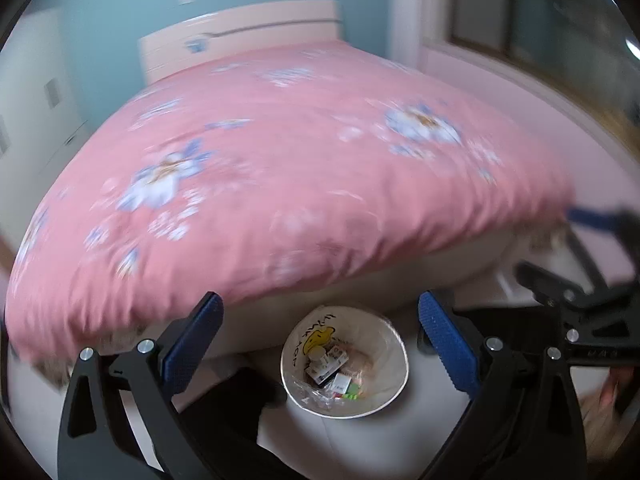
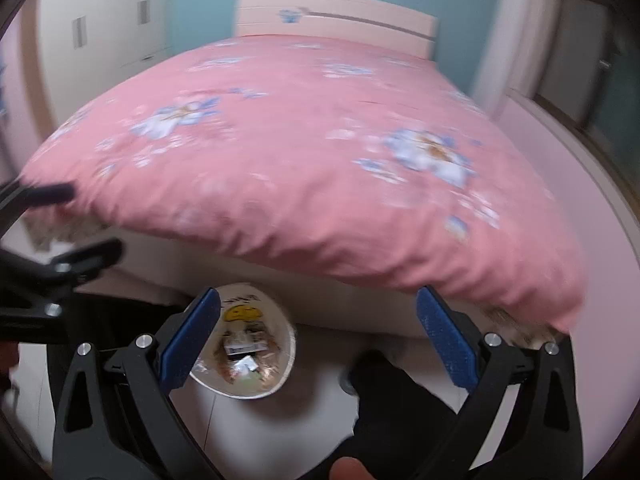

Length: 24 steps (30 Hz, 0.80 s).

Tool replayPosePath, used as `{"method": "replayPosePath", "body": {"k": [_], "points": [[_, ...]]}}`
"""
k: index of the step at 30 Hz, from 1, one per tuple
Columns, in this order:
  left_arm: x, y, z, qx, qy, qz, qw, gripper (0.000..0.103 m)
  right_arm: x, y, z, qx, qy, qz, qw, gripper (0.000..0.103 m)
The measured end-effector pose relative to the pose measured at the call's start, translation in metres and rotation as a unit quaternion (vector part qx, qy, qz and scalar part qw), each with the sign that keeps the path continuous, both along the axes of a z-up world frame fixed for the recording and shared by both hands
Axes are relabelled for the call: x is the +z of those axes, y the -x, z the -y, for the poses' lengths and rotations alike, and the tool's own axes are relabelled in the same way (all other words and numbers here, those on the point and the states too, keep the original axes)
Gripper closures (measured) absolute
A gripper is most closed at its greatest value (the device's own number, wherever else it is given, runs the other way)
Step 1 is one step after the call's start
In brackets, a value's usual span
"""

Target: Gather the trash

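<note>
A white trash bin (image 1: 390, 360) with a yellow cartoon face stands on the floor at the foot of the bed, holding several wrappers and small boxes (image 1: 334, 372). It also shows in the right wrist view (image 2: 286, 360). My left gripper (image 1: 320, 340) is open and empty, held above the bin. My right gripper (image 2: 318, 338) is open and empty, above and to the right of the bin. Each gripper shows at the edge of the other's view, the right one (image 1: 580, 292) and the left one (image 2: 52, 280). Both views are blurred.
A bed with a pink flowered cover (image 1: 300, 160) fills the middle of both views, with a pale headboard (image 2: 336, 16) against a teal wall. White wardrobes (image 2: 104, 20) stand at the left. A dark-clothed leg (image 2: 400, 408) is on the pale floor by the bin.
</note>
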<state>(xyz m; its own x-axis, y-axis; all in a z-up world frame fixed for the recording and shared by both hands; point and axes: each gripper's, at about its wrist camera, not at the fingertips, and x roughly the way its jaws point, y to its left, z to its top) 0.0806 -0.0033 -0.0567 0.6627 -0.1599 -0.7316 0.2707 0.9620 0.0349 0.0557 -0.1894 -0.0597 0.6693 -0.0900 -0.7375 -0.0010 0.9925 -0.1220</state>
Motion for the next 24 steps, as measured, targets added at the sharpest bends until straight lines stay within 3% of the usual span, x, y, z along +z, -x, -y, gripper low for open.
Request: {"method": "replayPosePath", "body": {"k": [5,10,15,24], "points": [[0.011,0.034,-0.007,0.059,0.004,0.021,0.9980,0.004,0.020,0.041,0.003,-0.035,-0.055,0.023,0.998,0.007],[0.028,0.069,-0.011,0.097,0.009,0.046,0.9942,0.004,0.037,0.076,-0.004,-0.048,-0.069,0.050,0.995,0.007],[0.031,0.091,-0.008,0.107,0.000,0.050,0.9929,0.004,0.036,0.099,-0.020,-0.031,-0.044,0.058,0.997,0.007],[0.031,0.103,-0.009,0.111,0.004,0.050,0.9926,0.004,0.035,0.112,-0.030,-0.017,-0.051,0.052,0.997,0.007]]}}
